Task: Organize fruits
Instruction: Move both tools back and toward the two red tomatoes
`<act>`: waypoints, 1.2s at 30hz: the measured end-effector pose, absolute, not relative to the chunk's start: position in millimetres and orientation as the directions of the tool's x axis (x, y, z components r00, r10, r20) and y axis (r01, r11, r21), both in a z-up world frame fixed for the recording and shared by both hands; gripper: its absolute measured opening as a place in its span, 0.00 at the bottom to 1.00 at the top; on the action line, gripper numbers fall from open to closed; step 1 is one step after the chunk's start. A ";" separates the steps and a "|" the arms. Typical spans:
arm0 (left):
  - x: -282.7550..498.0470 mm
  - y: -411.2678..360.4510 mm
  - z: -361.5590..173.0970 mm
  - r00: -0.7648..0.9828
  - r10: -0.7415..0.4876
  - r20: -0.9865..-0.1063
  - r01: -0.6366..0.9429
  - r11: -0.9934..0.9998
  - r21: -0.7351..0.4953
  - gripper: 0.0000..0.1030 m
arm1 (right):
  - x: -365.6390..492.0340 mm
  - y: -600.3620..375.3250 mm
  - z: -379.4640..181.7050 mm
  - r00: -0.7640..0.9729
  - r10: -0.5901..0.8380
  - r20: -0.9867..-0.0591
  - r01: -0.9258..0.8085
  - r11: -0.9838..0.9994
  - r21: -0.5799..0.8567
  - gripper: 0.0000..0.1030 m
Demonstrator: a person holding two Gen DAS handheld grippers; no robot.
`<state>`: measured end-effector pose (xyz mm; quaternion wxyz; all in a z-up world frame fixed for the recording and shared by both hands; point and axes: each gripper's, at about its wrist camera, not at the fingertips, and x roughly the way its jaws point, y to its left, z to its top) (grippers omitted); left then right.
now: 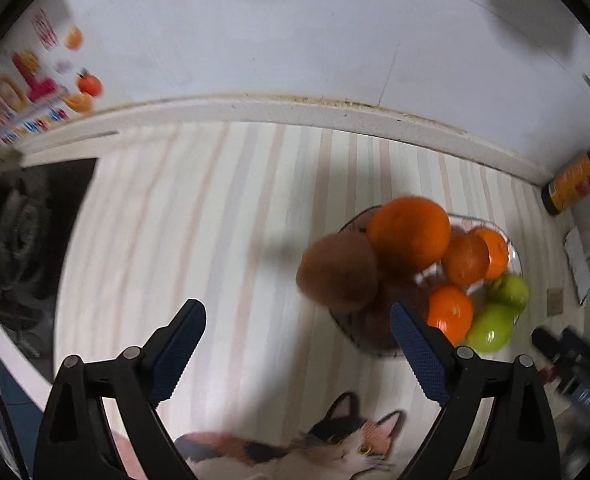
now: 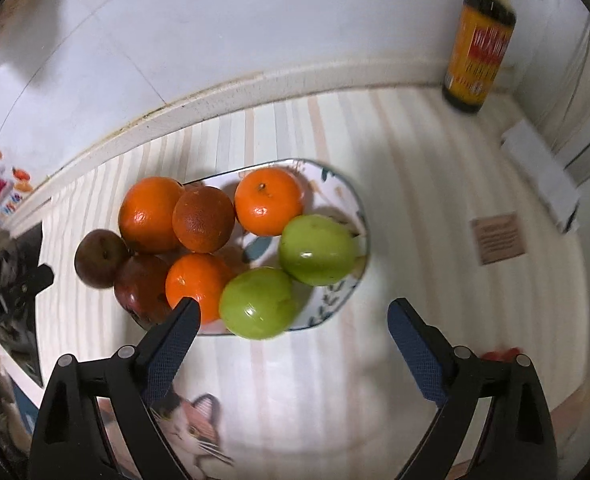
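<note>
A patterned plate [image 2: 329, 186] on the striped counter holds a heap of fruit: three oranges [image 2: 269, 200], a darker orange [image 2: 203, 218], two green apples [image 2: 319, 250] and a dark red apple [image 2: 143, 284]. A brown round fruit [image 2: 99, 258] rests at the plate's left edge against the pile. My right gripper [image 2: 294, 306] hangs open above the plate's near rim, with nothing between its fingers. In the left wrist view the brown fruit [image 1: 337, 270] lies just beyond my open, empty left gripper [image 1: 295, 310], and the plate [image 1: 469, 222] is to the right.
A dark sauce bottle [image 2: 479, 48] stands in the back right corner by the wall. A white box [image 2: 543, 172] and a small brown card [image 2: 499, 238] lie to the right. A black stove [image 1: 19, 240] is at the left. A cat picture [image 1: 335, 444] marks the counter's near edge.
</note>
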<state>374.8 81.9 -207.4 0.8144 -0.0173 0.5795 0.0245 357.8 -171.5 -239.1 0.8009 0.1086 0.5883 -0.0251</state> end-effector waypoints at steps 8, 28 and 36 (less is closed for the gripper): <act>307.9 56.7 -165.8 0.394 -0.013 -0.919 -0.041 0.999 -0.032 0.92 | 310.9 -166.0 -181.6 0.390 0.059 -0.919 0.075 0.993 0.096 0.94; 218.6 31.3 -43.6 0.583 -0.031 -0.812 0.004 0.999 -0.036 0.92 | 187.0 -176.9 -30.1 0.596 0.034 -0.802 0.029 0.998 0.064 0.94; 195.2 30.6 -24.7 0.603 -0.040 -0.797 0.010 0.999 -0.042 0.92 | 165.9 -177.3 1.9 0.628 0.052 -0.776 0.017 0.997 0.081 0.94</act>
